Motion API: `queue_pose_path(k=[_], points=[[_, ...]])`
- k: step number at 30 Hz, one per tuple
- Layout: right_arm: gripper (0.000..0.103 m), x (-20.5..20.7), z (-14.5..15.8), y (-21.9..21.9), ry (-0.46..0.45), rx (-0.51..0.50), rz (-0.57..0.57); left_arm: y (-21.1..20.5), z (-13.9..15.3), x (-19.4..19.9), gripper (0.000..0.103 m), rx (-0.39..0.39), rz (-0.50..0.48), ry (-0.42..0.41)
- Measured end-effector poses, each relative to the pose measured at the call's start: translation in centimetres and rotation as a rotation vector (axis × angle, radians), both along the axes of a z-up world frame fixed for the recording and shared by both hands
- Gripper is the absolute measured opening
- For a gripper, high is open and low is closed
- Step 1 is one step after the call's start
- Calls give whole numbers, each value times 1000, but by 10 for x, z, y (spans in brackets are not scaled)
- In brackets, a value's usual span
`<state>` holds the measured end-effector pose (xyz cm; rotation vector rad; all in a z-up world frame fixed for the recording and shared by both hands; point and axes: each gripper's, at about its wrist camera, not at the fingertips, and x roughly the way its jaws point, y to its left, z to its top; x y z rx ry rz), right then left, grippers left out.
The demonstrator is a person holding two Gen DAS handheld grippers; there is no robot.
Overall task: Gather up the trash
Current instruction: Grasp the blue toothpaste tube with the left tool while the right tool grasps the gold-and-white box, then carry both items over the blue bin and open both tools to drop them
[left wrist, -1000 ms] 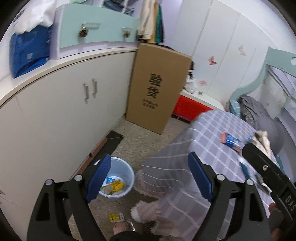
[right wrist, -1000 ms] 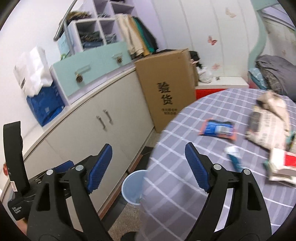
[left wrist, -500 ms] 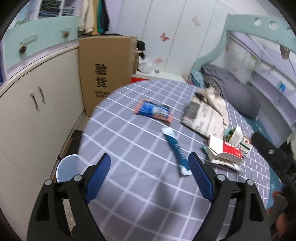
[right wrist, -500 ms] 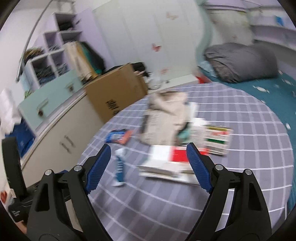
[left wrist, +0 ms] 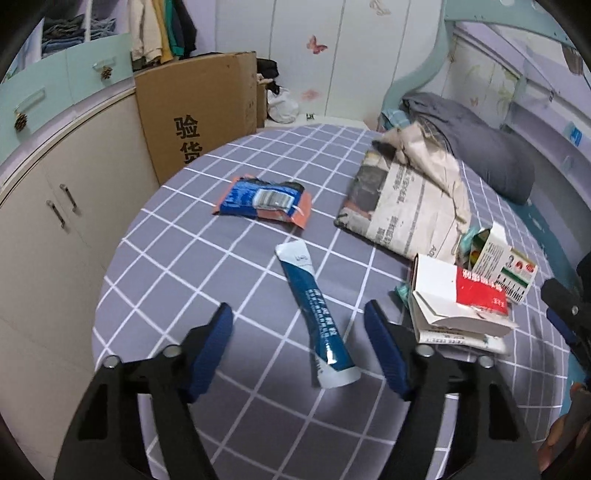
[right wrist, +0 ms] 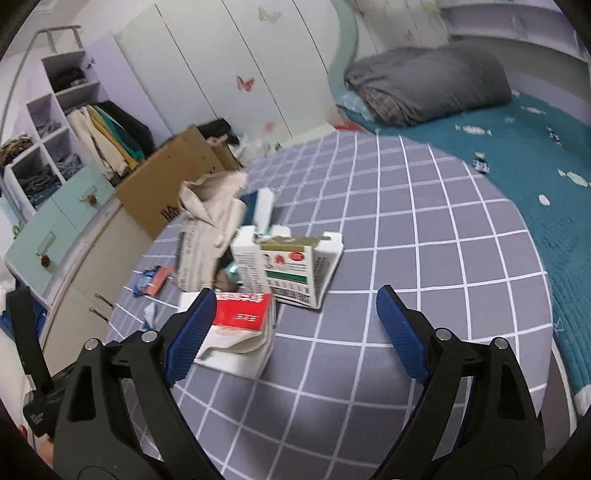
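Both tongs empty. My left gripper [left wrist: 297, 325] gapes over the flattened blue tube [left wrist: 317, 317], lower centre of frame. My right gripper [right wrist: 295, 314] gapes beside the torn red-and-white carton [right wrist: 240, 328]. Crumpled newspaper [left wrist: 406, 199] and blue-orange wrapper [left wrist: 264, 201] lie on the checked tablecloth [left wrist: 184, 266], uncollected. Judged barely begun.

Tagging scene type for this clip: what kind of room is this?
Most likely a home bedroom: a bed with a grey duvet, hanging clothes in open shelving, and a cloth-covered round table strewn with packaging.
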<state>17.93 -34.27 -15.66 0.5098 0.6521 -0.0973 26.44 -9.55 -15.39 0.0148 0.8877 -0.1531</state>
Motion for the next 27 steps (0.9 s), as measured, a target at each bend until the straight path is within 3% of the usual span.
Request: queue_pose_path(k=[1,4,10,13,15,18,19,20,24,27], points=[[87,4,-1,0,3,1,6,-2,-2,2,49,8,-5,9],[87,17,1,4,16,-27,18,-2,-6,4,15,16,-11,12],[88,50,-1,13,65,-109,33,10,0,4,10,-16,2,6],[86,58,-7,8,74,-68,45,18,6,-1,10,-16,4,-10],[72,60,-11,3,81,-41,51,20,9,-1,10,-21,2,-14],[58,60,-11,3,85,-37,48,22,13,-5,10,-32,-7,-23],[49,60,-11,4,88,-39,55,22,14,-5,10,-35,-9,-25],[25,61,-11,5,89,-39,62,22,15,-6,10,-40,-10,-27],[10,56,-11,6,80,-26,74,24,17,-10,10,-63,-27,-28],[5,50,-7,8,54,-34,75,28,19,-14,10,-75,-31,-36]])
